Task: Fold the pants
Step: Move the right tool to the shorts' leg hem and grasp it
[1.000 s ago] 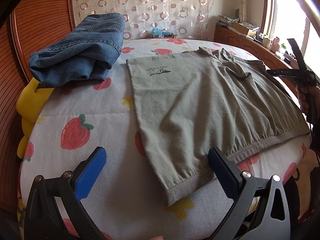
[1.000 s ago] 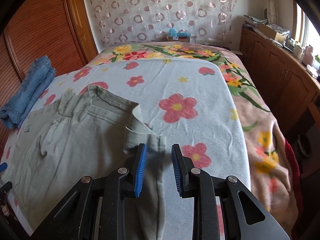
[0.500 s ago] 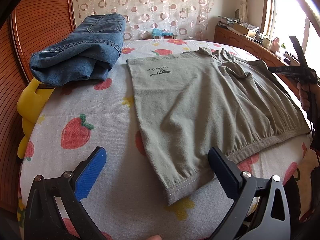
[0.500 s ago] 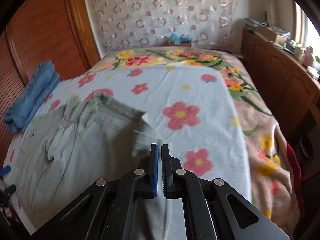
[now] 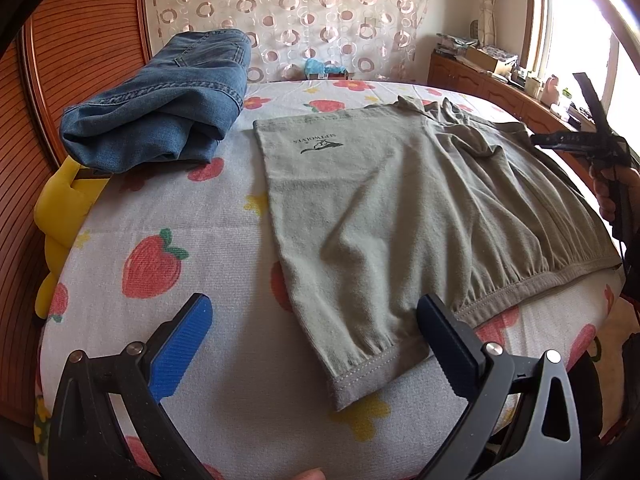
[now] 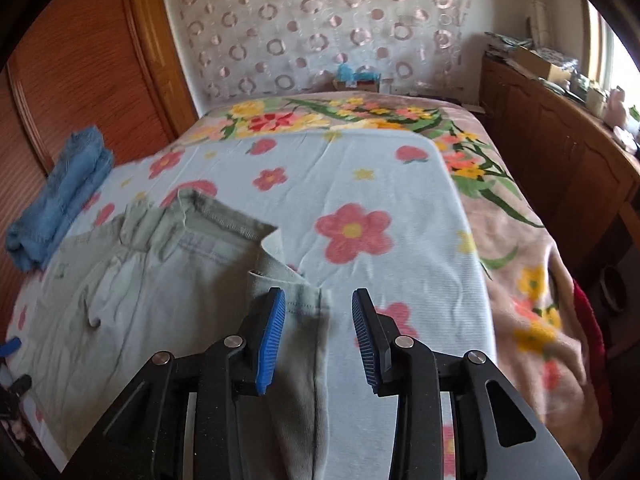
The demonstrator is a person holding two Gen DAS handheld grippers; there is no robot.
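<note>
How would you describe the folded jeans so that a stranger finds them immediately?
Start from the bed with the strawberry-print cover. By the wooden panel, beside the flat grey-green pants, lie the folded jeans. They are the only blue denim, a thick bundle, not flat.

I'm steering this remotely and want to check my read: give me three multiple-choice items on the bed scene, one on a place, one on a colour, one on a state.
1. Where do the folded blue jeans lie relative to the grey-green pants in the left wrist view?
A. On top of them
B. To their left, apart
C. Under them

2. What colour are the pads of the right gripper?
A. Red
B. Yellow
C. Blue

3. How does the left gripper stand?
A. Wide open around the pants' hem
B. Shut on the hem
C. Shut on the jeans

Answers: 1 B, bare strawberry sheet shows between them. 2 C, both ribbed pads are blue. 3 A, the fingers stand far apart with the hem between, unpinched.
</note>
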